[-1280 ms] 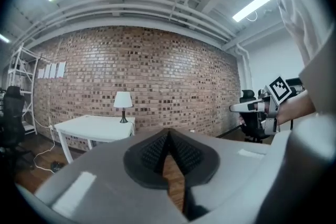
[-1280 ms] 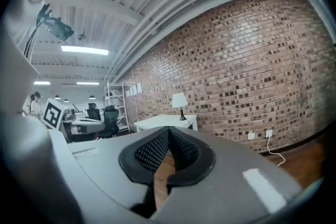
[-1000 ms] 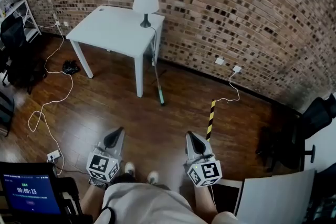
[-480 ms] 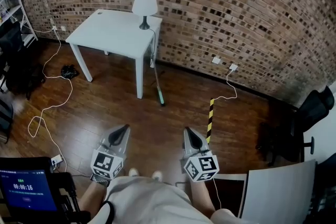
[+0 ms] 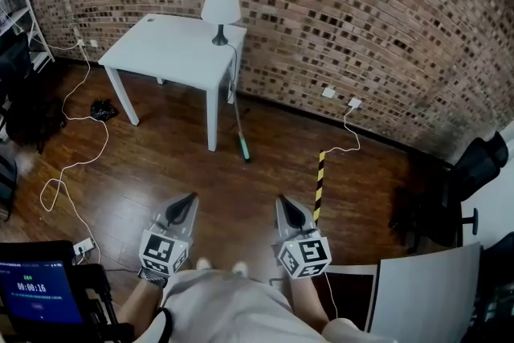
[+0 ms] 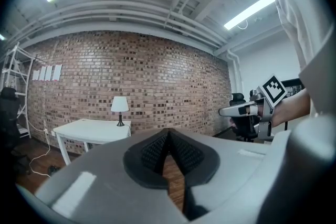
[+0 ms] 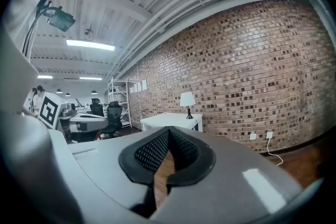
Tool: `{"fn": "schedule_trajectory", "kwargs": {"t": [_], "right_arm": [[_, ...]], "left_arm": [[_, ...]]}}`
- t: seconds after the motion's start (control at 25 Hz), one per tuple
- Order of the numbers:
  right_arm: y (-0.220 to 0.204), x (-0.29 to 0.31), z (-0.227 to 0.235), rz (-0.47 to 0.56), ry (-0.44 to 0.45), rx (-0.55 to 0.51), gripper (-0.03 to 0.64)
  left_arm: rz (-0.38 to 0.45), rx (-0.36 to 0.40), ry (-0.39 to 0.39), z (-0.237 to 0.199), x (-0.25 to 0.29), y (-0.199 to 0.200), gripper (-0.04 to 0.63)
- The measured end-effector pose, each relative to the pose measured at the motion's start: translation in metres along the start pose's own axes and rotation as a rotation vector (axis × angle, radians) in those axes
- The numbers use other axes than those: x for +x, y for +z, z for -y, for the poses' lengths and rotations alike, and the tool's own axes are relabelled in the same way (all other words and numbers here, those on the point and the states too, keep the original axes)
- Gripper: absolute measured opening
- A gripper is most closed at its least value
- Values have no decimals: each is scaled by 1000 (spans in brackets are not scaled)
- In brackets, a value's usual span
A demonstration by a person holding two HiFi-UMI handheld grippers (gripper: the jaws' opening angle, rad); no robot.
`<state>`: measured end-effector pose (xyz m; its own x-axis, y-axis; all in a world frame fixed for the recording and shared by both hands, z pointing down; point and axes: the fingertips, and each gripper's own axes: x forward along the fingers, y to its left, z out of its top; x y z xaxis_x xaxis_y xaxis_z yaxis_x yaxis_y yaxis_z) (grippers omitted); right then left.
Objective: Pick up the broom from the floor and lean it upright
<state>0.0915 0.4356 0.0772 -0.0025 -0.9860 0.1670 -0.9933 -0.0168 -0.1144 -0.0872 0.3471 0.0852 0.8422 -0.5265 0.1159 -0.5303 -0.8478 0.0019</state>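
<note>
The broom [image 5: 240, 123] is a thin pale pole with a green lower end on the floor. It leans steeply against the front right corner of the white table [image 5: 173, 48] by the brick wall. Both grippers are held low in front of me, well short of the broom. My left gripper [image 5: 186, 201] [image 6: 168, 134] is shut with nothing between its pads. My right gripper [image 5: 285, 205] [image 7: 169, 131] is shut and empty too. Both point level toward the wall.
A white lamp [image 5: 221, 4] stands on the table's back corner. White cables [image 5: 72, 165] trail over the wood floor at left. A yellow-and-black striped strip [image 5: 320, 185] lies right of centre. A black chair [image 5: 474, 181] stands at right, with a screen [image 5: 32, 289] bottom left.
The view has pulled back slightly and my shoes have dropped almost out of sight. The right gripper has drifted a little to the left. The broom has not moved.
</note>
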Motion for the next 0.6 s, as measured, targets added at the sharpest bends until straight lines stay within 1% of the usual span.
{"fn": "schedule_trajectory", "kwargs": {"t": [0.16,0.6], "right_arm": [[3,3,1,13,-2,-1,11],[3,7,7,10,-11,-5,11]], "left_arm": [[-5,-13,-9,-2,3,0,0],[-12,16,-11,-3,12,-3,0]]}}
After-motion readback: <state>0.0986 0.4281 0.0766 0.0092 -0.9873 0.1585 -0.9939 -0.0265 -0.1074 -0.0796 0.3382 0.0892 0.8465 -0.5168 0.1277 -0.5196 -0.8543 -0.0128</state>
